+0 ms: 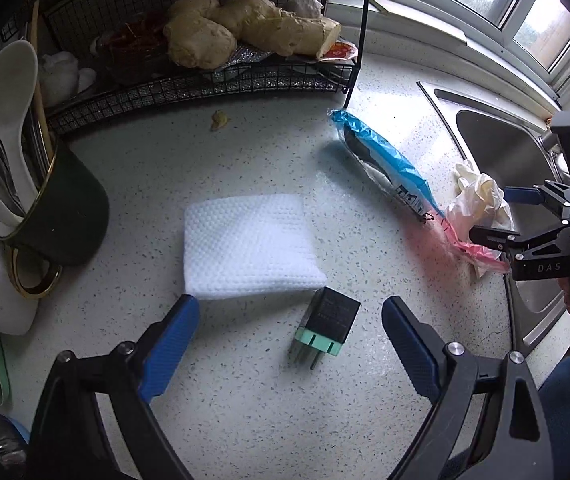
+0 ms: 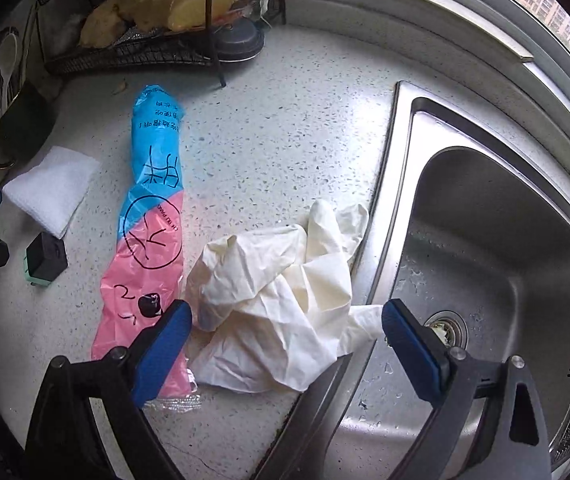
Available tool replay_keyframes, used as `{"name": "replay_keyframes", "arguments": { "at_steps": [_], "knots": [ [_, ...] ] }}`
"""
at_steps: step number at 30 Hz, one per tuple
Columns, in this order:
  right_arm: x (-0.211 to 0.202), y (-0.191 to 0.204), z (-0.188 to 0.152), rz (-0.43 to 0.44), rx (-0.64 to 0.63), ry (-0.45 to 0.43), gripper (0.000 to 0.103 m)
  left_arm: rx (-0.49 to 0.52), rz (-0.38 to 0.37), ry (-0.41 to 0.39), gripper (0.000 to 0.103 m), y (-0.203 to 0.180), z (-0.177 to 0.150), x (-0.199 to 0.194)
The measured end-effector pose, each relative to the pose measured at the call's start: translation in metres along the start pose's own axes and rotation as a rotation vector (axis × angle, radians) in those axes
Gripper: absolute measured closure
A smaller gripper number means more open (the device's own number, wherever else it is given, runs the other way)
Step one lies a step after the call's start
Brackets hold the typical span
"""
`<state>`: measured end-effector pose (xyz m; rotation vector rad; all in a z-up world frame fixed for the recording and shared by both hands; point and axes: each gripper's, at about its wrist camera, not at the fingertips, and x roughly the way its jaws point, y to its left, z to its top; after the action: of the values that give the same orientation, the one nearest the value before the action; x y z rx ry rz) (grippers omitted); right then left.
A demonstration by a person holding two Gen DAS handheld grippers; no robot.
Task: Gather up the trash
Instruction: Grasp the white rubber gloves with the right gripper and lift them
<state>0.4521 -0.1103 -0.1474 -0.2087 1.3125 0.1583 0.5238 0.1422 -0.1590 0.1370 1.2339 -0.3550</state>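
Step in hand: by my reading, the approach stage of trash collection; both tools hang over the speckled pale stone countertop [image 1: 245, 400] with nothing picked up yet.
Left gripper [image 1: 290, 322]: jaws spread wide and empty, pointing steeply down; the small black plug adapter with a mint-green base [image 1: 327, 322] lies on the counter between the blue fingertips, untouched.
Folded white textured cloth [image 1: 247, 242]: lies flat just beyond the left fingertip, near the adapter but apart from it.
Long blue-and-pink plastic wrapper [image 2: 151, 216]: lies flat between the two tools; its long axis runs from the black wire rack [image 2: 125, 56] toward the near edge, blue end far, pink end near.
Crumpled cream rubber glove [image 2: 281, 304]: heaped at the rim of the stainless steel sink [image 2: 505, 220], touching the wrapper's pink end; no clear long axis, one finger draped toward the basin.
Right gripper [image 2: 287, 316]: jaws wide and empty, straddling the glove from above.
Next move, likely: lower until the pads flank the glove's bulk, then close; the left one must choose between adapter and cloth.
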Motion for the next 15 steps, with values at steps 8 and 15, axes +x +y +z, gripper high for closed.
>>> {"name": "replay_keyframes", "arguments": {
  "at_steps": [8,15],
  "knots": [
    [0.01,0.003,0.008,0.034,-0.032,0.021,0.056,0.027,-0.019,0.014,0.011,0.0,-0.014,-0.002],
    [0.006,0.004,0.001,0.057,-0.02,0.003,0.082,0.047,-0.056,0.048,0.011,-0.006,-0.02,0.01]
  ]
}}
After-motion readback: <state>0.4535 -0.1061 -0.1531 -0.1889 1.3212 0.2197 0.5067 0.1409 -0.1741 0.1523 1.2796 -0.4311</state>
